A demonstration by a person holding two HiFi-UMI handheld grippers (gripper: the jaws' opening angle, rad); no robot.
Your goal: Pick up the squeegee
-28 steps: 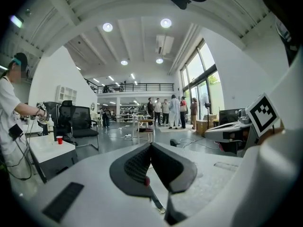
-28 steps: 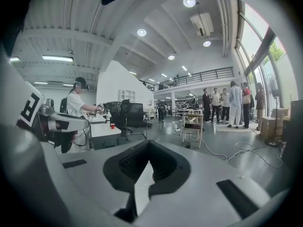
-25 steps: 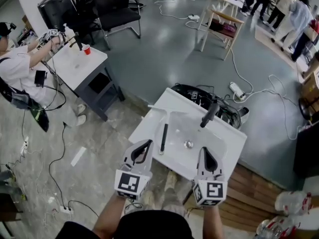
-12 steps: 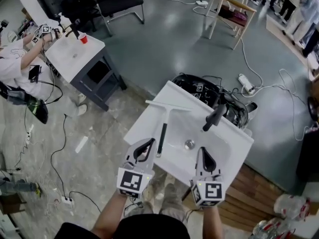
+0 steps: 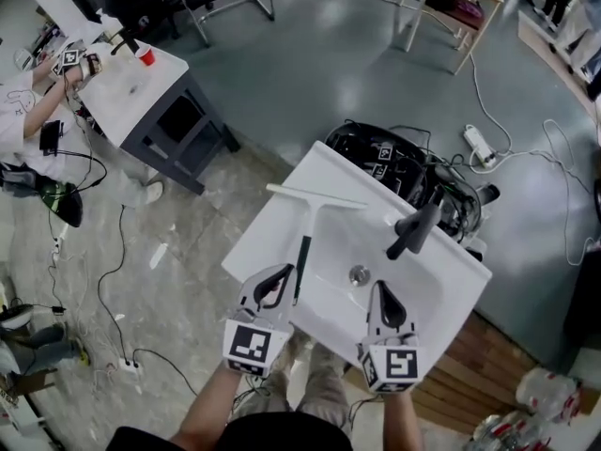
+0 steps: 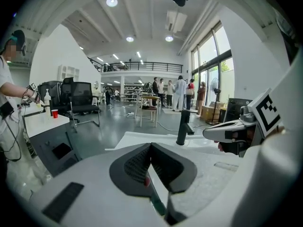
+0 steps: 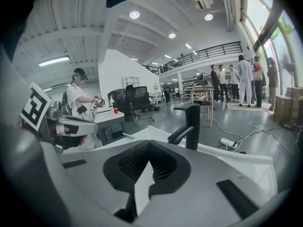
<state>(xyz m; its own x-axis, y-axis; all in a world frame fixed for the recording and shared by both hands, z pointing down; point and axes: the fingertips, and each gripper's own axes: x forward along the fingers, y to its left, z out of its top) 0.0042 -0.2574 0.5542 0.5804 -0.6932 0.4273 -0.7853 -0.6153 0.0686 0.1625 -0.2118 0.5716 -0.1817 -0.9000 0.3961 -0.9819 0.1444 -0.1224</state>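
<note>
The squeegee lies on the left part of the white sink (image 5: 266,236), its white blade (image 5: 315,198) across the far side and its black handle (image 5: 301,263) pointing toward me. My left gripper (image 5: 281,273) hovers at the sink's near edge, just left of the handle's end, jaws shut and empty. My right gripper (image 5: 379,290) is level with it, near the drain (image 5: 358,274), its jaws together with nothing in them. In the left gripper view the pads (image 6: 142,162) meet at the tip. In the right gripper view the black faucet (image 7: 191,126) stands straight ahead.
A black faucet (image 5: 414,230) rises at the sink's far right. Black gear and cables (image 5: 387,161) sit behind the sink, a power strip (image 5: 477,143) beyond them. A person works at a white table (image 5: 130,90) far left, where a red cup (image 5: 145,56) stands. A wooden stool (image 5: 441,3) stands at the back.
Both grippers have sunk toward the sink's near edge and come closer to the squeegee handle. Their jaws have stayed together. The squeegee has not moved.
</note>
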